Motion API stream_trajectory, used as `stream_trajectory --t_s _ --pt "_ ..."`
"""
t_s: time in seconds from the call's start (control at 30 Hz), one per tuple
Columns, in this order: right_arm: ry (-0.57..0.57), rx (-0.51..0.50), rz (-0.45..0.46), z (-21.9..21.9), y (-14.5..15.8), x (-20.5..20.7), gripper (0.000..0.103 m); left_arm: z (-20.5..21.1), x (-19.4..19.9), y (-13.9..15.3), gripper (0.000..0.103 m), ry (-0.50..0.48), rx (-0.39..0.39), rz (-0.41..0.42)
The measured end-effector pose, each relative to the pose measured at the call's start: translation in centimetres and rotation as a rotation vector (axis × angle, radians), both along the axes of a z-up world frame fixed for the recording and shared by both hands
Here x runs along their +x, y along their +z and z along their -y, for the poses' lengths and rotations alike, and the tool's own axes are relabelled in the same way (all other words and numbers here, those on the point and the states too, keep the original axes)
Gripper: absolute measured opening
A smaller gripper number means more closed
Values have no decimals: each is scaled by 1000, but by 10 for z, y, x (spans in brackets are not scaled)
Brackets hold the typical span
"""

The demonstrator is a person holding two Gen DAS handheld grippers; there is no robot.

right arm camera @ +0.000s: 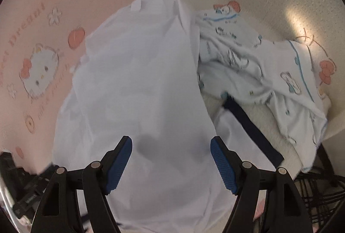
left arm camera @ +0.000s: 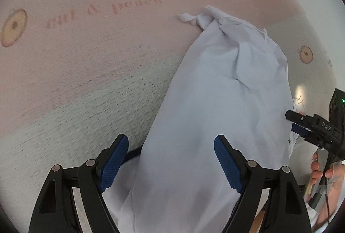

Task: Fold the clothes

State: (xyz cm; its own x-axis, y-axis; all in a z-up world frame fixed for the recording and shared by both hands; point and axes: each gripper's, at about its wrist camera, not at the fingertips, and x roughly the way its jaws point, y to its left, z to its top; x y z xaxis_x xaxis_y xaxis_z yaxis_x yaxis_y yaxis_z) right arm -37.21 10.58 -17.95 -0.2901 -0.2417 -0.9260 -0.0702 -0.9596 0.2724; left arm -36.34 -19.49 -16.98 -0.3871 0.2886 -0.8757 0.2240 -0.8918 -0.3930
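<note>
Over the pink printed blanket (left arm camera: 86, 56) lay the white garment (left arm camera: 215, 103), stretched from near to far. Both the left gripper (left arm camera: 171, 159) and the right gripper (right arm camera: 171, 161) stood wide, holding nothing. Pinching one layer at the near corners would probably fold it cleanest.

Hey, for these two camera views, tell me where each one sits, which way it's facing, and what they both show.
Left wrist: sits on the left gripper, looks steeply down along its open jaws at the white garment on the pink cartoon blanket; the right gripper and the person's hand show at the right edge.
Right wrist: sits on the right gripper, looks steeply down over its open jaws at the white garment, with a printed cloth to the right.
Shared: the white garment and the pink blanket.
</note>
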Motion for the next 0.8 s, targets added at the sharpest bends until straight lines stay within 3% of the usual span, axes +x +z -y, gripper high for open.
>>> stream_trajectory --t_s 0.1,0.33,0.47,0.5,0.63,0.7,0.77,0.8 --pt "-46 -95 19 -8 -3 -14 75 1 -14 -2 81 -5 19 -5" --pt "-103 -106 70 -15 -17 -26 75 -8 -39 -4 80 -6 44 -52" --pt "-84 -154 93 -6 -26 -28 75 -15 -46 -14 54 6 105 -53" --pt "-68 -137 91 -2 -26 -29 75 -16 -48 -16 54 8 116 -54" --pt "-25 -62 73 13 -28 -32 75 -25 -50 -17 44 -4 78 -66" --pt "-24 -48 67 19 -30 -35 74 -29 -50 -17 29 0 55 -63" --pt "-21 -44 63 26 -31 -36 62 -32 -50 -17 20 10 29 -55" --pt "-12 -41 63 31 -31 -38 48 -33 -50 -17 18 19 23 -51"
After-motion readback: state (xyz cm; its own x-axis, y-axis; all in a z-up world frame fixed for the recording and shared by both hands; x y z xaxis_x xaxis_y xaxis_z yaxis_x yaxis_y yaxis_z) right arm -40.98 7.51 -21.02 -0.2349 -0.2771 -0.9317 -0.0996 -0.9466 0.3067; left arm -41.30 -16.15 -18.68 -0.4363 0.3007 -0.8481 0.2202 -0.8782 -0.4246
